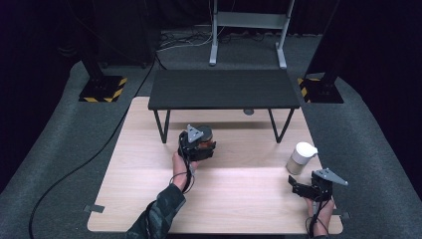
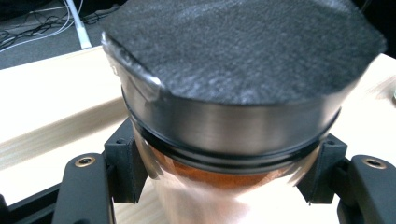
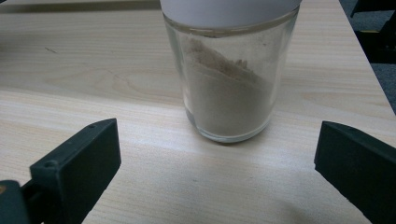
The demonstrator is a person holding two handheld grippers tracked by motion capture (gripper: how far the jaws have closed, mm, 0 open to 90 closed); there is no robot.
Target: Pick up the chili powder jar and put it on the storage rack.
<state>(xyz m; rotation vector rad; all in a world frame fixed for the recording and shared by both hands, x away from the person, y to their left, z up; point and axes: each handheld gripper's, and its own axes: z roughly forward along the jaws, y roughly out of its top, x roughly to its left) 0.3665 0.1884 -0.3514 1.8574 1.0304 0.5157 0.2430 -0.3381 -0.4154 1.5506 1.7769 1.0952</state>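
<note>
Evidently, the left gripper (image 1: 203,143) was clamped on a glass jar with a dark lid (image 1: 204,135), its two black jaws pressing the clear wall just beneath the metal band of the lid, as the left gripper view (image 2: 224,154) confirmed; reddish-brown powder showed through the glass below the band. The grip low on the neck was judged sensible, since the lid's rim would stop the jar slipping down through the pads. On the high view this jar stood toward ten o'clock of the wooden table's (image 1: 149,199) middle, just in front of the small black shelf (image 1: 224,88) that occupied the twelve o'clock side; whether the jar's base touched the table could not be told. The placing suggested the jar was bound for, or close to, that shelf. The right gripper (image 1: 301,188) hung near the table's four o'clock corner with its jaws spread wide and nothing between them. A second jar, with a white lid (image 1: 300,157) and pale beige powder inside, stood upright on the table at about eleven o'clock from that gripper, near but apart. In the right gripper view the white-lidded jar (image 3: 229,84) sat directly ahead, centred between the two open jaws yet beyond their tips, an alignment judged to favour a straight advance before closing.
</note>
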